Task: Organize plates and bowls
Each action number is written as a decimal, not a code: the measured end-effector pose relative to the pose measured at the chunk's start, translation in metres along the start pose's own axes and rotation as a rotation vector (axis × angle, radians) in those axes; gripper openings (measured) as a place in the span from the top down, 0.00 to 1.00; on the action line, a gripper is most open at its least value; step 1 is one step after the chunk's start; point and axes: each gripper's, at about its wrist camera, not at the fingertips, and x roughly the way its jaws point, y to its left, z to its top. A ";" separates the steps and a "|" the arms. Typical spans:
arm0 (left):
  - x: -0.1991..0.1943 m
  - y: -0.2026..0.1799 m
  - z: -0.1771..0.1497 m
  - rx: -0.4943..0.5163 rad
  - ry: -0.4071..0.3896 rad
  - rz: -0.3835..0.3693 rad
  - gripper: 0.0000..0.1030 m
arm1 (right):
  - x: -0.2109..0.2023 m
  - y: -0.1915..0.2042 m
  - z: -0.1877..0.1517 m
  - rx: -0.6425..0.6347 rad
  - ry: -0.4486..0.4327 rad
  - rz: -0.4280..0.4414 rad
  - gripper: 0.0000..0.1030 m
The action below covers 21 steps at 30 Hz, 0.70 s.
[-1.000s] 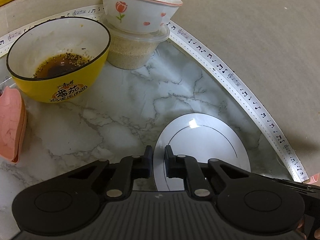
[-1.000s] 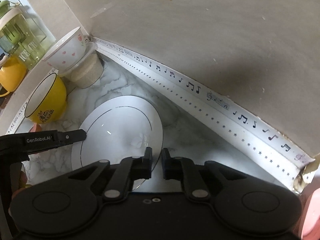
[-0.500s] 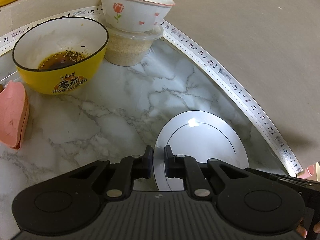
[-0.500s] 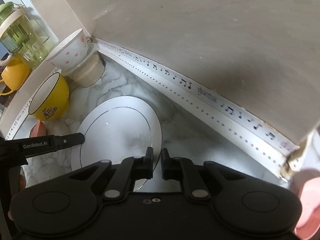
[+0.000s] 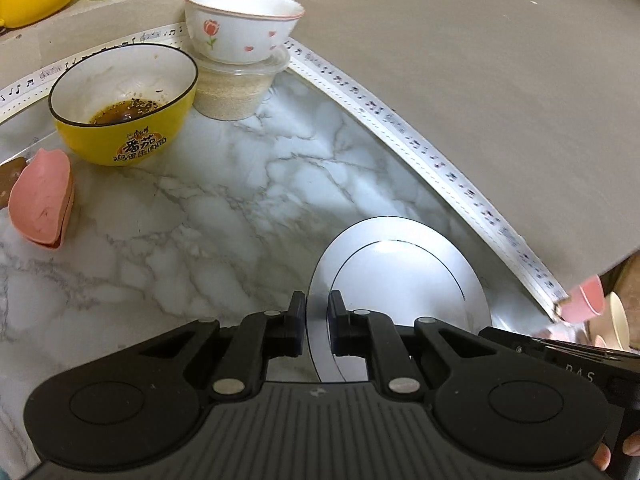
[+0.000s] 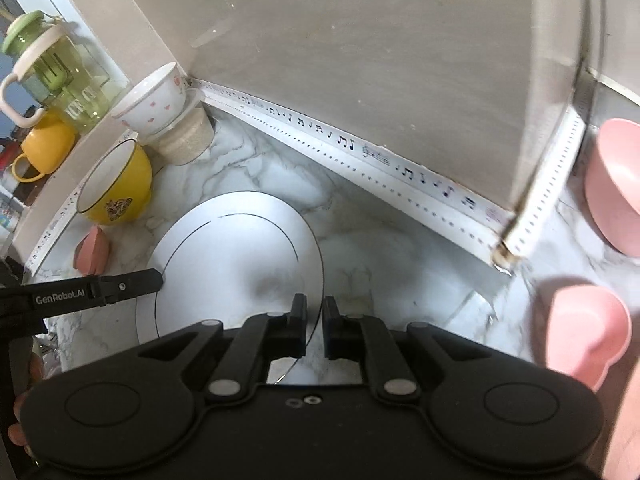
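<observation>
A white plate with a thin dark ring is held above the marble counter by both grippers. My left gripper is shut on its left rim. My right gripper is shut on its right rim. The left gripper's finger shows in the right wrist view on the plate's far edge. A yellow bowl with dark sauce stands at the back left. A white tulip bowl sits on a lidded plastic tub.
Pink bowls lie to the right past the wall corner. A pink dish lies at the left. A wall with music-note tape bounds the counter. A green jug and a yellow mug stand on the ledge.
Both grippers have carried the plate back and to the right, away from the bowls. The pink bowls past the wall corner have come into the right wrist view.
</observation>
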 end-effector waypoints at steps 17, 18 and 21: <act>-0.060 -0.022 -0.040 0.064 -0.018 -0.046 0.89 | -0.068 0.001 -0.050 0.025 -0.049 0.002 0.92; -0.063 -0.023 -0.043 0.068 -0.016 -0.049 0.89 | -0.069 0.002 -0.051 0.026 -0.048 0.004 0.92; -0.070 -0.025 -0.052 0.079 -0.007 -0.054 0.89 | -0.079 0.001 -0.060 0.030 -0.052 0.012 0.92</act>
